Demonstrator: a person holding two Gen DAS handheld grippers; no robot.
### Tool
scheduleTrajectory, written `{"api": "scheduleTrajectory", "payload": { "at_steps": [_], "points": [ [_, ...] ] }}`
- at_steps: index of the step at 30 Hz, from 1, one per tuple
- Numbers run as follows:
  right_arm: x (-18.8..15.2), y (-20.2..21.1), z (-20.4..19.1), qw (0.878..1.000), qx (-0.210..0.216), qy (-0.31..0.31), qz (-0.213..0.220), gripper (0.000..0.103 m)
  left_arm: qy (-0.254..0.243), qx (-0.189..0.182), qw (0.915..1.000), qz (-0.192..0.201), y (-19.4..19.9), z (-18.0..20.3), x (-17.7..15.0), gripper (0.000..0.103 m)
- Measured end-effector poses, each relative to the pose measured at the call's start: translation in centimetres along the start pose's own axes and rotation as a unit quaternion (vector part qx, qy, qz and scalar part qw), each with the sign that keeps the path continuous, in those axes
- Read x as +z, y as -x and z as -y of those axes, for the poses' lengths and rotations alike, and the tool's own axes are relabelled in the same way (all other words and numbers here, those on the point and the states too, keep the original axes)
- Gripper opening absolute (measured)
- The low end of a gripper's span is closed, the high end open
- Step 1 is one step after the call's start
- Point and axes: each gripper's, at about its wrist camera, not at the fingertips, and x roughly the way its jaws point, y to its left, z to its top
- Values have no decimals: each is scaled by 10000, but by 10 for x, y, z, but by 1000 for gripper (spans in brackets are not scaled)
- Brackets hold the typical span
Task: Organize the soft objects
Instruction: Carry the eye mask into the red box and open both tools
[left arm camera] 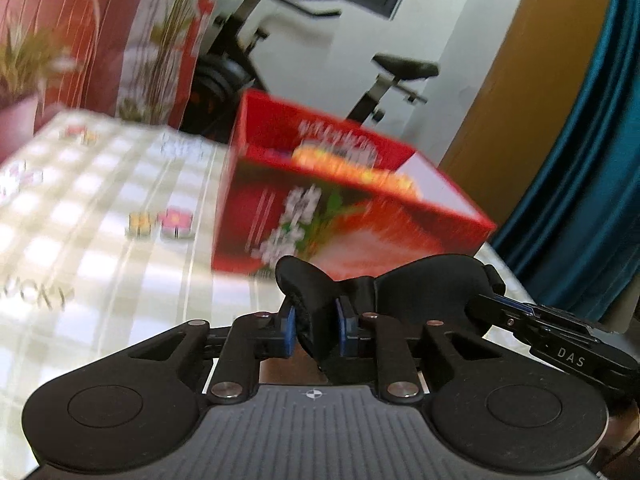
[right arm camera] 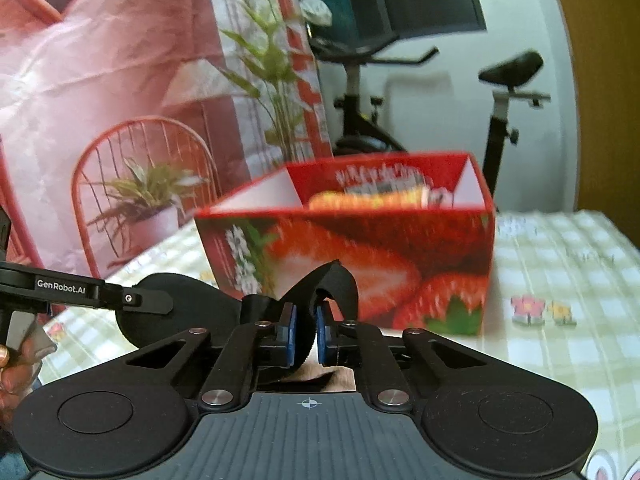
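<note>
Both grippers grip one black sleep mask, in front of the red strawberry-print box (left arm camera: 348, 216) standing on the checked tablecloth (left arm camera: 100, 240). Left gripper (left arm camera: 316, 330) clamped on one end of the mask (left arm camera: 420, 292), blue pads pressing the folded fabric; right gripper (right arm camera: 304, 334) clamped on the opposite end, strap loop rising above its pads toward the box front. Mask (right arm camera: 180, 308) stretches between the two tools, just before the box, not inside it. Box open-topped; yellow and white items lie within, blurred. Beyond the box: exercise bike (right arm camera: 508, 92), floral backdrop (right arm camera: 120, 100). Small flower prints mark the cloth beside the box.
</note>
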Motion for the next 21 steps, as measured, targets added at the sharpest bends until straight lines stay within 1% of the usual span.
{"api": "scheduleTrajectory", "payload": {
  "at_steps": [5,8,11,16,21],
  "points": [
    [30,13,-3,9990,72,140,415,9,-328,5,9984,467,20,15,29,21],
    [53,17,-3,9973,79,303,667,9,-564,-13,9955,763,26,26,49,21],
    [75,16,-3,9953,42,468,846,9,-793,-12,9921,969,25,38,69,21],
    [111,0,4,9916,-132,663,1100,9,-1154,60,9854,1253,10,53,102,21],
    [138,-30,15,9907,-359,658,1136,9,-1494,207,9808,1232,-22,64,130,21]
  ]
}}
